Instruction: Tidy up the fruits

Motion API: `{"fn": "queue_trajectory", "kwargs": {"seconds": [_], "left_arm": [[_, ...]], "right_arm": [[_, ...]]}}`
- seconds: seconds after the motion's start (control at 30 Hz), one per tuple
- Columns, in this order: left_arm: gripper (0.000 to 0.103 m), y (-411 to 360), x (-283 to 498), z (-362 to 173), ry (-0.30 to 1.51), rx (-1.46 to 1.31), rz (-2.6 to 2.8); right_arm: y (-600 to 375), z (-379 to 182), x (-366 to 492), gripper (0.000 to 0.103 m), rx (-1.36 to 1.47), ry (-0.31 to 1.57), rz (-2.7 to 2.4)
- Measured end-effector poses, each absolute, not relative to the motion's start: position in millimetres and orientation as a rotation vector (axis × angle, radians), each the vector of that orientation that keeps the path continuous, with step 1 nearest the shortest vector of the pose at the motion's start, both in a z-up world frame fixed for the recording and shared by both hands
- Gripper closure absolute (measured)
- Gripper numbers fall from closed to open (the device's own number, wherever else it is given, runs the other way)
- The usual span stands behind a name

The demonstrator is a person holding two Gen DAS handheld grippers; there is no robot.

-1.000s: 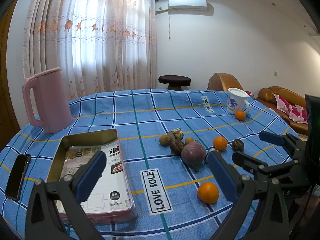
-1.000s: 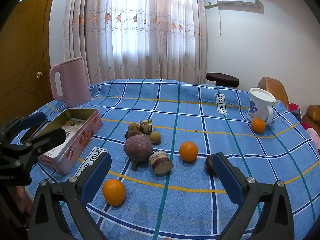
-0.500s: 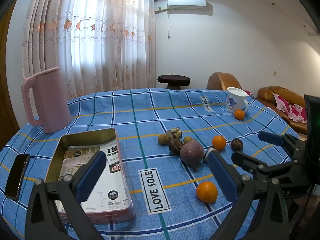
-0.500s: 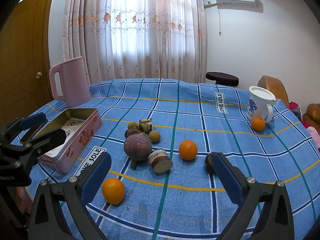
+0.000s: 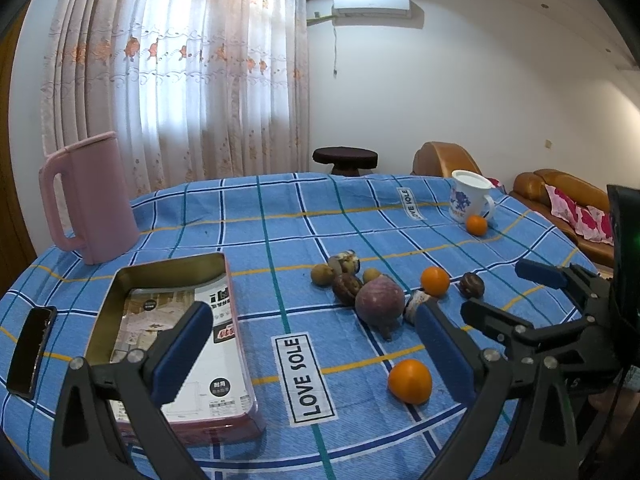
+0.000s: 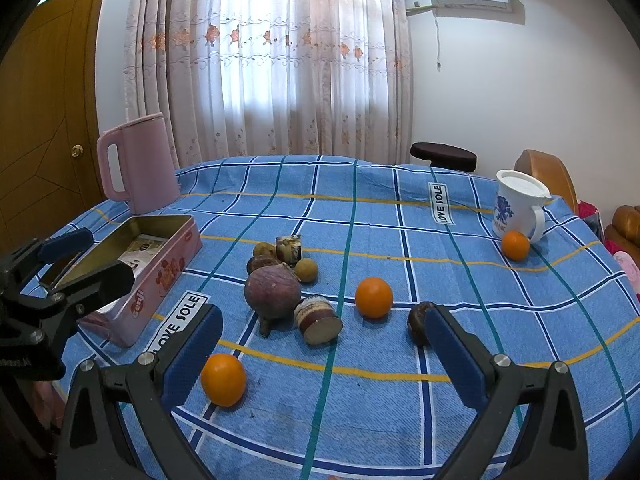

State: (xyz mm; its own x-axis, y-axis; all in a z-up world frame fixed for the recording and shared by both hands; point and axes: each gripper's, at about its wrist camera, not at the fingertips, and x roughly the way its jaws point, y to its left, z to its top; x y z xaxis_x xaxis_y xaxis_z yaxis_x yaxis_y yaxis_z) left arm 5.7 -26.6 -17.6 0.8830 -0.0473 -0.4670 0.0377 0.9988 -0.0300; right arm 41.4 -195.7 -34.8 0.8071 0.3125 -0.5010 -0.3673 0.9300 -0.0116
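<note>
Oranges: three on the surface (image 6: 400, 420), which wears a blue checked cloth. The near orange (image 6: 223, 379) lies by the right gripper's left pad, the middle orange (image 6: 373, 296) sits right of the fruit cluster, and the far orange (image 6: 515, 245) touches the foot of the white mug (image 6: 518, 208).
Other fruit: a large purple round fruit (image 6: 272, 291), a cut brown piece (image 6: 318, 319) just beside it, a dark round fruit (image 6: 417, 319) partly behind the right pad, and four smaller brown and yellow-green pieces (image 6: 280, 258) bunched behind the purple one.
Containers: one pink tin box (image 5: 176, 344), lid off, holding only printed paper sheets and no fruit; one pink jug (image 5: 90, 200) behind it; the one mug, contents not visible.
Other item: a dark phone (image 5: 30, 350) lying left of the tin.
Left gripper (image 5: 312, 344): jaws spread wide, holding nothing, above the near edge of the cloth between tin and fruit.
Right gripper (image 6: 324, 344): jaws wide apart and empty, facing the cluster.
Change since a second ago: the fruit and tin lie as they did; both views have shifted only slightly.
</note>
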Motion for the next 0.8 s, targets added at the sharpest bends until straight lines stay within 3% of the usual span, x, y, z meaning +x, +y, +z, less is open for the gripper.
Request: {"fn": "queue_trajectory", "kwargs": {"seconds": [0.67, 0.8], "left_arm": [[0.001, -66.2, 23.4, -59.7, 0.618, 0.003, -0.166], [0.009, -72.9, 29.3, -66.5, 0.657, -0.006, -0.212]], "right_arm": [[-253.1, -51.1, 70.5, 0.002, -0.069, 0.570, 0.197], [-261.9, -56.8, 85.6, 0.018, -0.078, 0.611, 0.179]]}}
